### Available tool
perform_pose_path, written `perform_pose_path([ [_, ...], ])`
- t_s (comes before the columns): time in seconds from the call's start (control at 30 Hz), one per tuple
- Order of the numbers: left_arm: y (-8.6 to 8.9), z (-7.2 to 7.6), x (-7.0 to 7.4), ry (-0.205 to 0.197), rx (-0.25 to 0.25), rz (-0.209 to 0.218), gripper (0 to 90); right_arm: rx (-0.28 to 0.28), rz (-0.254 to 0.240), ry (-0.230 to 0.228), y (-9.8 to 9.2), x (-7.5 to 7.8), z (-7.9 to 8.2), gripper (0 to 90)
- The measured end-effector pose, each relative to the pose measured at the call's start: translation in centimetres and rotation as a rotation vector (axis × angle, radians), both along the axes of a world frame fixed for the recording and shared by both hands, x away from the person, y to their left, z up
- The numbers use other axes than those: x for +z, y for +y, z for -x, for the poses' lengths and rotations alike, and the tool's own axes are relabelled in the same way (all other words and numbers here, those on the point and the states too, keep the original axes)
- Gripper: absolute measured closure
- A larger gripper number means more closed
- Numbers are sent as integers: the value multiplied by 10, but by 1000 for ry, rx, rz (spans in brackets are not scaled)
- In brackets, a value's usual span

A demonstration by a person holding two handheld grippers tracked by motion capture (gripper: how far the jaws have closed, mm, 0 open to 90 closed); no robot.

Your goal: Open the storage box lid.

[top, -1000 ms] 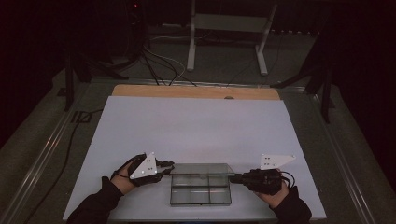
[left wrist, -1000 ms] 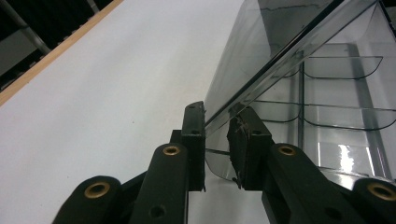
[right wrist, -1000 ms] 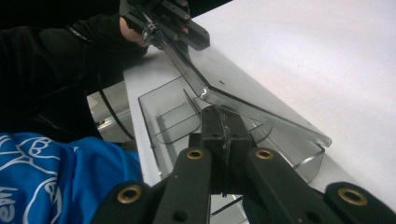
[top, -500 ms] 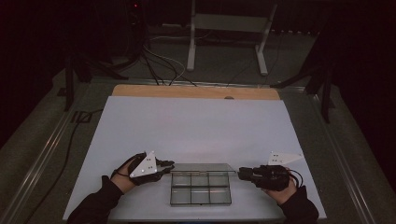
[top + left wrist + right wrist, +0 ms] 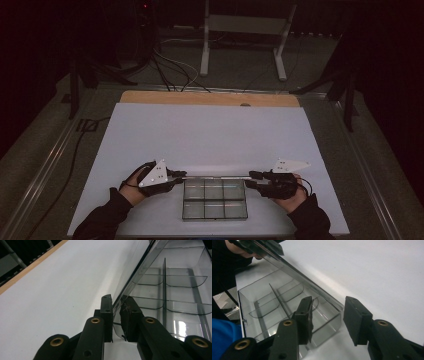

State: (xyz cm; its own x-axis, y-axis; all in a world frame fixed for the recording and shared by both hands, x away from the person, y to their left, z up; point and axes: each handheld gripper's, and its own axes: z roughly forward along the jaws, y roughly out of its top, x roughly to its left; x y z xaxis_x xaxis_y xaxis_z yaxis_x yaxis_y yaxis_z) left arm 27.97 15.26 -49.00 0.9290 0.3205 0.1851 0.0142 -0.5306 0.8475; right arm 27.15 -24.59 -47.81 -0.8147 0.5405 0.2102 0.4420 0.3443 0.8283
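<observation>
A clear plastic compartment box (image 5: 215, 202) lies near the table's front edge, and its lid (image 5: 215, 177) is lifted along the far side. My left gripper (image 5: 181, 175) is shut on the lid's left end; in the left gripper view the pads (image 5: 107, 307) pinch the clear lid (image 5: 135, 270) above the box (image 5: 185, 290). My right gripper (image 5: 252, 179) is at the lid's right end. Its jaws have just been opening, and in the right gripper view the gripper (image 5: 328, 312) stands open with the lid's corner (image 5: 337, 305) between the pads, untouched. The box (image 5: 262, 305) holds nothing.
The white table top (image 5: 210, 135) stretches far beyond the box, with a wooden strip (image 5: 210, 98) at its far edge. A metal stand (image 5: 245, 30) and cables (image 5: 170, 65) are on the floor behind. A person's dark sleeves come in at the bottom.
The right gripper's jaws have parted and let go of the lid's right end, and that hand has shifted a little. The left gripper has kept its hold and its place.
</observation>
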Motion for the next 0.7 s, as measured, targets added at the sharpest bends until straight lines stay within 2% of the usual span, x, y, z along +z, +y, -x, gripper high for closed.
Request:
perform_pose_path([
  [0.33, 0, -2, 0, 15, 13, 10, 839, -14, -3, -6, 7, 1, -2, 698],
  [0.6, -1, -5, 1, 24, 38, 20, 869, -68, -21, -1, 8, 2, -5, 775],
  [0.7, -1, -8, 1, 40, 48, 30, 877, -96, -23, 3, 9, 1, -6, 798],
])
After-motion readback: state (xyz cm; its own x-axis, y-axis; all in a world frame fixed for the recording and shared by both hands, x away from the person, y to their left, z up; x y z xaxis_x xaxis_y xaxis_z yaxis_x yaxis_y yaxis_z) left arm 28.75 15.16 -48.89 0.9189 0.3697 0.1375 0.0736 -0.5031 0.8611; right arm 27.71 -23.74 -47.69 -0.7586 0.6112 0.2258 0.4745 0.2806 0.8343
